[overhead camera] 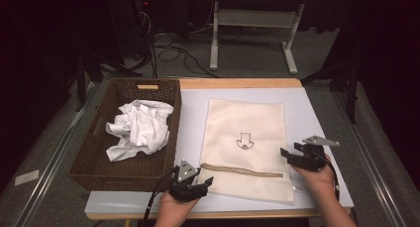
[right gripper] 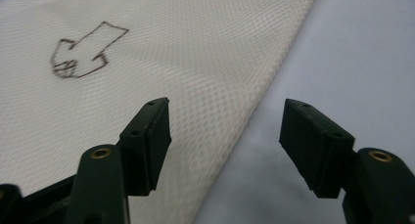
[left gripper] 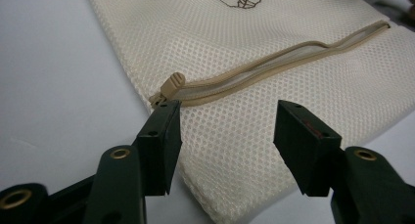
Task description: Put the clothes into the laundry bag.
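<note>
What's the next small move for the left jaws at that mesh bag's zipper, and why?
Probably ease the left gripper a touch forward and close on the zipper pull. Its jaws stand open with nothing between them, the pull sits just past one jaw at the mesh bag's corner, and the zipper already gapes.

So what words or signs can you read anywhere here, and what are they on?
No words, letters or numbers can be read anywhere.
One sign: a hand-drawn arrow outline with a small scribble at its tip, on the cream mesh bag.
The scribble is too blurred to make out.
</note>
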Action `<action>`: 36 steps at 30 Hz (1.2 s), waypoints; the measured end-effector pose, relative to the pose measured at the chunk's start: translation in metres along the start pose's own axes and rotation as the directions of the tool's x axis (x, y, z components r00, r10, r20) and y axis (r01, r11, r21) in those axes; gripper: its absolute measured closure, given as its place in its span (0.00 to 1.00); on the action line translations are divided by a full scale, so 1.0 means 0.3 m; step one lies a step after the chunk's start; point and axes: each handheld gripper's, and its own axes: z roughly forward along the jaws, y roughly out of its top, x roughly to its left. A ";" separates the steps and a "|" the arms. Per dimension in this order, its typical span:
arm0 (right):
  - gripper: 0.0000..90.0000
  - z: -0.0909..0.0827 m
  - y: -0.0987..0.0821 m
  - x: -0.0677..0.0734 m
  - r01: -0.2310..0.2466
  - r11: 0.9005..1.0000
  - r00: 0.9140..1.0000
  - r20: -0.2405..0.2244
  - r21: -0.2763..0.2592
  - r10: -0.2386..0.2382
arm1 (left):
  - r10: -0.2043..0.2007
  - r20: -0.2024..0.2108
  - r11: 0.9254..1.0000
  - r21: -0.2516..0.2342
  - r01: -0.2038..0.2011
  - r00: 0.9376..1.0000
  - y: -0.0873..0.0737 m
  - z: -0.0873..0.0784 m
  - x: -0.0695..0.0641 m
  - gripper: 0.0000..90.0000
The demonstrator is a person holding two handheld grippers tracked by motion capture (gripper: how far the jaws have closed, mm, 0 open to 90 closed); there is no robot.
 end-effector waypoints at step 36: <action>0.73 -0.075 -0.033 -0.126 -0.026 1.000 0.995 0.095 0.003 0.025 | 0.029 -0.013 0.994 0.106 -0.027 1.000 0.013 0.080 0.001 0.62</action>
